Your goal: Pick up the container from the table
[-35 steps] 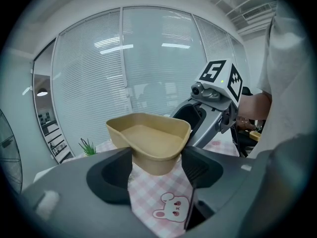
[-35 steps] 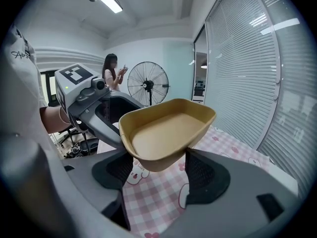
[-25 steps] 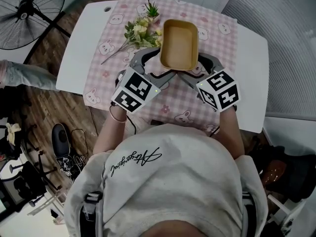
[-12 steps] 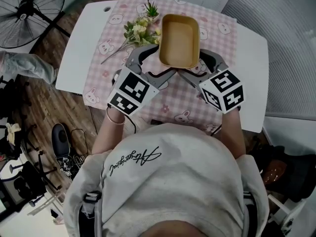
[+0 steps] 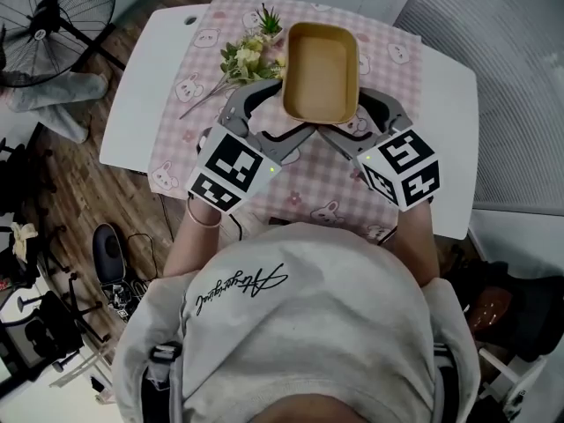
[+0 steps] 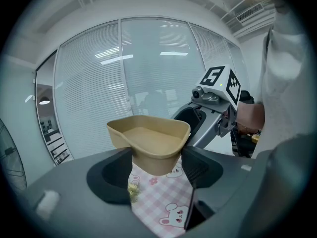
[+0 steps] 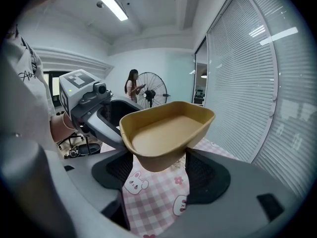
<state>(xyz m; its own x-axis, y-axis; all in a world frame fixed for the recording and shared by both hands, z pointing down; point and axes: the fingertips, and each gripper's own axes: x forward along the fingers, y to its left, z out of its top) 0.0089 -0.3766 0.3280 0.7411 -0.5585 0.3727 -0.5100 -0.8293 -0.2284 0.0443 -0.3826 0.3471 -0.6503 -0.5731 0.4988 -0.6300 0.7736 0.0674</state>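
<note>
A tan, empty, rounded-rectangle container (image 5: 322, 71) hangs in the air above the pink checked tablecloth (image 5: 313, 176). My left gripper (image 5: 264, 106) is shut on its near left corner and my right gripper (image 5: 365, 110) on its near right corner. In the left gripper view the container (image 6: 148, 139) sits wedged between the two dark pads of the left gripper (image 6: 156, 165), with the cloth showing below it. The right gripper view shows the same grip by the right gripper (image 7: 157, 170) on the container (image 7: 166, 132), clear of the cloth.
A bunch of flowers (image 5: 242, 60) and a small potted plant (image 5: 270, 16) lie on the cloth left of the container. The white table (image 5: 141, 86) ends close on both sides. A standing fan (image 5: 53, 11) and a person's legs (image 5: 53, 95) are at the left.
Both grippers have risen a little with the container between them, so it stands higher over the cloth. The person at the left has shifted along the floor.
</note>
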